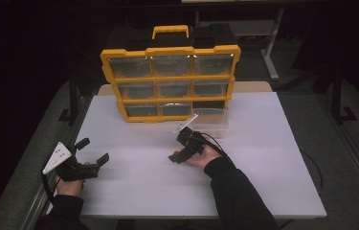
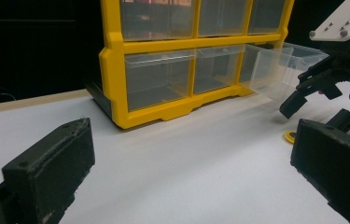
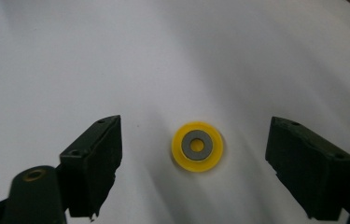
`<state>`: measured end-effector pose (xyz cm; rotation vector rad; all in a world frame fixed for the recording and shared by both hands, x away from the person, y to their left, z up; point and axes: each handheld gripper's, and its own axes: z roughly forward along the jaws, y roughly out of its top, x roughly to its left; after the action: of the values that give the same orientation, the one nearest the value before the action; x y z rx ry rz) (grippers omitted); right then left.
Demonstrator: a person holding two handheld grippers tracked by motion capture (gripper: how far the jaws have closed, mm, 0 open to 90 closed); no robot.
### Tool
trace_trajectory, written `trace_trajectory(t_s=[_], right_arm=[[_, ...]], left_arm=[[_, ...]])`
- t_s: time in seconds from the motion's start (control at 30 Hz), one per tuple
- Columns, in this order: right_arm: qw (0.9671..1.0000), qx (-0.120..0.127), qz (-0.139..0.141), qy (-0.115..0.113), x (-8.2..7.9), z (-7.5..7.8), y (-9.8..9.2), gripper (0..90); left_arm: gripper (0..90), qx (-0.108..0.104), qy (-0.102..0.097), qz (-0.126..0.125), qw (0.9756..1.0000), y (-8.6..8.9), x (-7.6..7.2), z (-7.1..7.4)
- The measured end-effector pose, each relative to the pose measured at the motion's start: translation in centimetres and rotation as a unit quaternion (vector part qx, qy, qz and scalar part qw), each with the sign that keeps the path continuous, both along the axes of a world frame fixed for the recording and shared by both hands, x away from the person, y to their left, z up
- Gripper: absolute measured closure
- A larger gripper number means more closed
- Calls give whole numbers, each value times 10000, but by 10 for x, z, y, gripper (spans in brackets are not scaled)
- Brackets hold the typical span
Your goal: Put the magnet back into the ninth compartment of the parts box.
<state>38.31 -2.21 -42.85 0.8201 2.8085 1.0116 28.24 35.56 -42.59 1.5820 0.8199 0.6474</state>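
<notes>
A small yellow disc (image 3: 197, 146) with a grey ring at its centre lies flat on the white table (image 1: 263, 158). My right gripper (image 3: 195, 132) points down over it, jaws open on either side with a gap to each pad. From the left gripper view the disc (image 2: 290, 136) sits just under the right gripper (image 2: 315, 116). In the high view the right gripper (image 1: 178, 147) is mid-table, in front of the yellow drawer organizer (image 1: 170, 81). My left gripper (image 1: 93, 151) rests near the table's left front, open and empty, aimed at the organizer (image 2: 116, 70).
The organizer stands upright at the back of the table with several clear drawers. Its bottom right drawer (image 1: 210, 120) is pulled out toward the right gripper, seen as a clear box (image 2: 284, 67). White tabletop stretches between the two hands.
</notes>
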Motion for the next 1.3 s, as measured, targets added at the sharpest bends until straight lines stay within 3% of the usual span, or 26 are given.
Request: trace_trajectory(t_s=[0.3, 0.63, 0.9, 1.1, 1.3], right_arm=[[9998, -179, 52, -71, 2, -3, 6, 333], [9994, -316, -40, -112, 3, -6, 6, 384], [9992, -369, -84, -90, 3, -8, 7, 477], [9986, -470, -2, -256, 0, -7, 8, 596], [9983, -433, 37, -380, -4, -5, 10, 608]], left_arm=[[0, -3, 0, -8, 10000, 0, 0, 0], [0, -38, 12, -5, 10000, 1, 0, 0], [0, -54, 12, -11, 10000, 1, 0, 0], [0, -55, 19, -16, 10000, 1, 1, 0], [0, -48, 12, -19, 10000, 2, 1, 0]])
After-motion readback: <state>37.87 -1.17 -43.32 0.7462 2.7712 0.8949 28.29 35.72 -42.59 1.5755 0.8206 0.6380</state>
